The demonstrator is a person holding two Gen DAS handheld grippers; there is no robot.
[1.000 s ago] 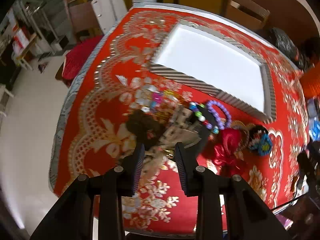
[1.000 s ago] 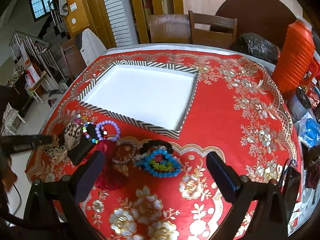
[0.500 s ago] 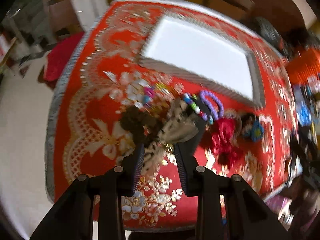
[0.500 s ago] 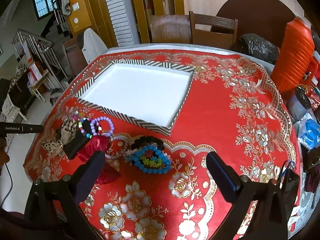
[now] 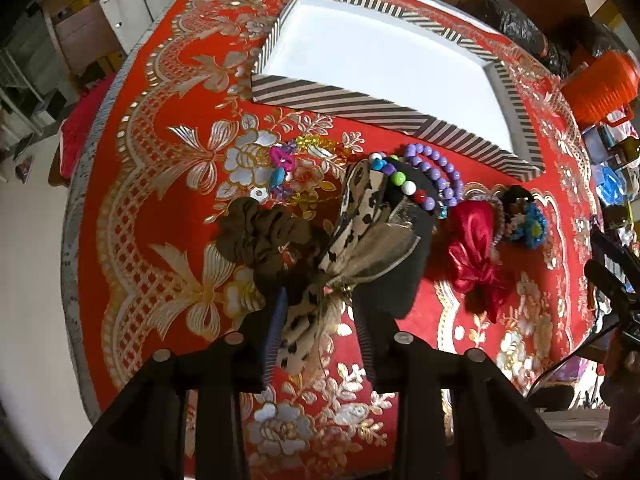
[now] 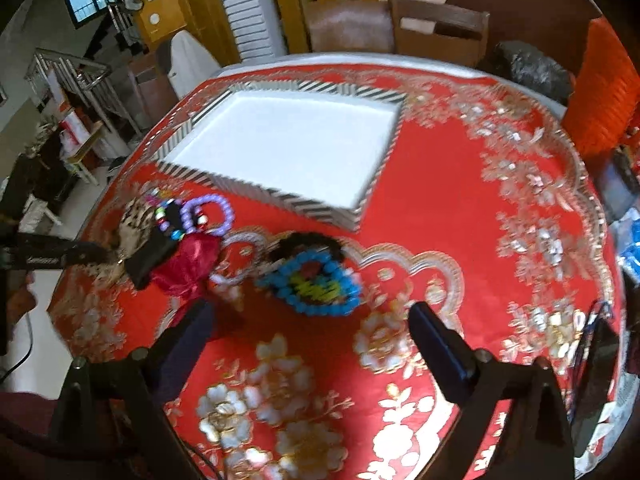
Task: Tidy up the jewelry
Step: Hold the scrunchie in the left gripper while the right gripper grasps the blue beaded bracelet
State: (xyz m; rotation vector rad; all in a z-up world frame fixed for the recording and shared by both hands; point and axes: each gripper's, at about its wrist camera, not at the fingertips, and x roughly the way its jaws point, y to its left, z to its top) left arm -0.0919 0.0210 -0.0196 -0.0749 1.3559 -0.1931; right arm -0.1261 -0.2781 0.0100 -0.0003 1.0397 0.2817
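the left tool (image 5: 320, 316) pinches a leopard-print fabric bow (image 5: 360, 232) near the worktop's left edge; lifting may drag the multicoloured bead bracelet (image 5: 404, 184) along. the right tool (image 6: 312, 336) hovers wide open, empty.

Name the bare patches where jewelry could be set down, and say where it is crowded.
Free: the white floor inside the striped tray, and the tablecloth between the tray and the orange jug. Crowded: the strip before the tray's near wall, from the leopard bow to the blue beaded piece.
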